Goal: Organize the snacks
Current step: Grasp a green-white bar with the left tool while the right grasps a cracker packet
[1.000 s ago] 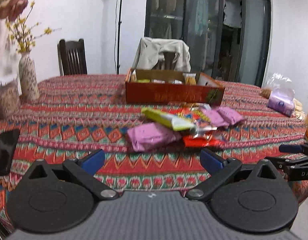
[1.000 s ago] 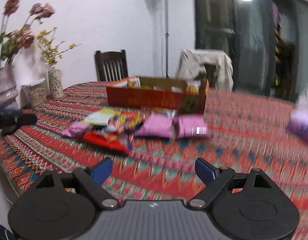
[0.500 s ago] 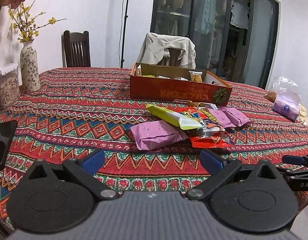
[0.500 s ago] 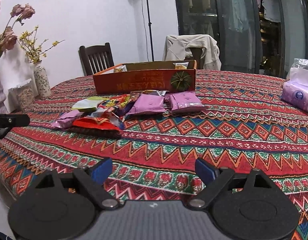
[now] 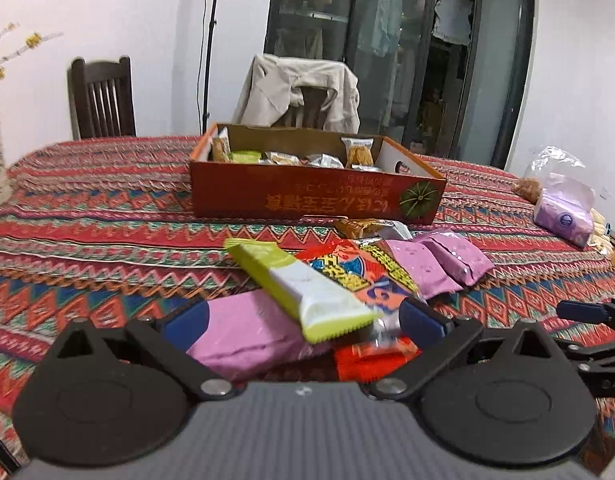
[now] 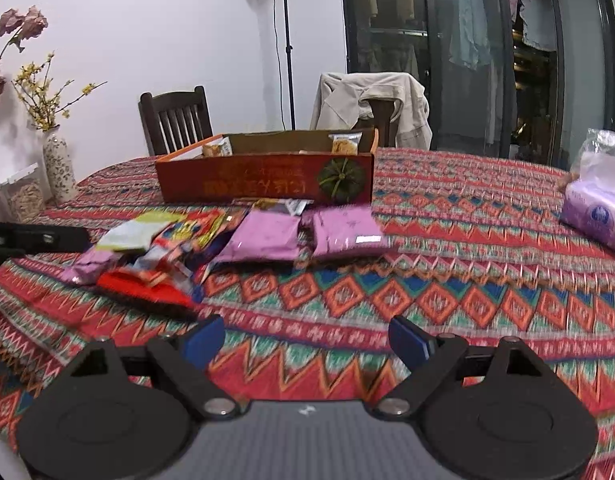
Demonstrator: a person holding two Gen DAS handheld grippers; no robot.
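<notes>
The left tongs are held wide open, with the near end of the snack pile lying between the blue pads but not pressed by them. The right tongs are also spread open and empty, above bare cloth, near the two pink packets.

The loose snacks are heaped on the bench, just in front of the long red cardboard box, which already holds several small wrapped pieces.

The chief risk is judged to be a multiple pickup: the glossy green-and-white foil bar rests across the soft pink plastic pouch and beside the crinkled red wrapper, so a closing pinch could catch two wrappers at once or tip the bar off. Slick film may slide out from between smooth pads, and a hard squeeze could crush the contents. The woven zigzag-patterned cloth could be snagged and dragged if the pads are lowered too far.

The two flat pink rectangular packets lie side by side, shiny and pillowy. The box walls look stiff and matte, with an open top.
</notes>
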